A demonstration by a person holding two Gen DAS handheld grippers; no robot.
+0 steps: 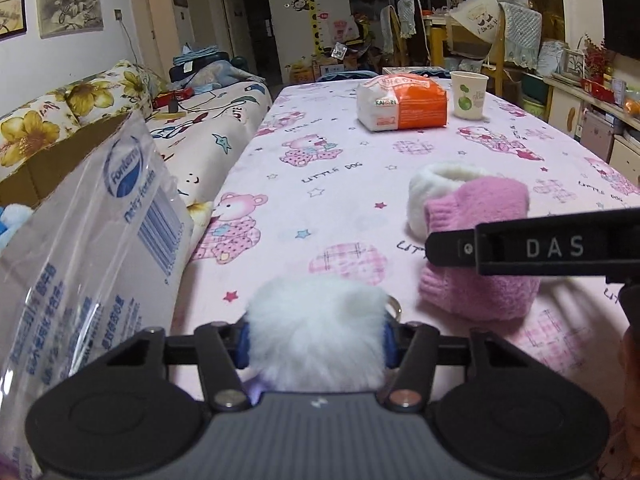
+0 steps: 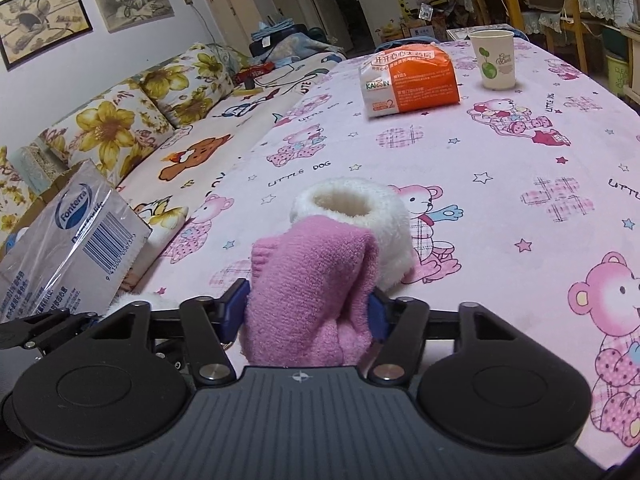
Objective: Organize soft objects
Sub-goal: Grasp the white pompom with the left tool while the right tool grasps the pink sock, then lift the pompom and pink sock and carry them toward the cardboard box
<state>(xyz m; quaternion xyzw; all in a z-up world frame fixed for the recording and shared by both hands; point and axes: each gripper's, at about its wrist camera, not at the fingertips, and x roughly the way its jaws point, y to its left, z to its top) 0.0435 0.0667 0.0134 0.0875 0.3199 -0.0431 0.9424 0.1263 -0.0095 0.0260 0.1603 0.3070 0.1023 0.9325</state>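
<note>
While a fluffy white fur pompom [image 1: 316, 328] is clamped in the left gripper [image 1: 316, 340] above the pink bear-print tablecloth [image 1: 340, 168], a pink-and-white knitted sock [image 2: 316, 280] is pinched at its pink end by the right gripper [image 2: 308, 312]. Both are judged light, compressible and non-slippery, so mid-body grips should suffice.

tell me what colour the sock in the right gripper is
Pink, with a white fuzzy cuff, on the sock; the right wrist view shows it best.

You've got an orange-and-white plastic tissue pack [image 1: 401, 101] sitting mid-table on the pink teddy-print tablecloth [image 1: 332, 184], a white paper cup with a green sprout logo [image 1: 468, 94] just beside it, and a yellow-flowered sofa [image 2: 132, 116] alongside.
</note>
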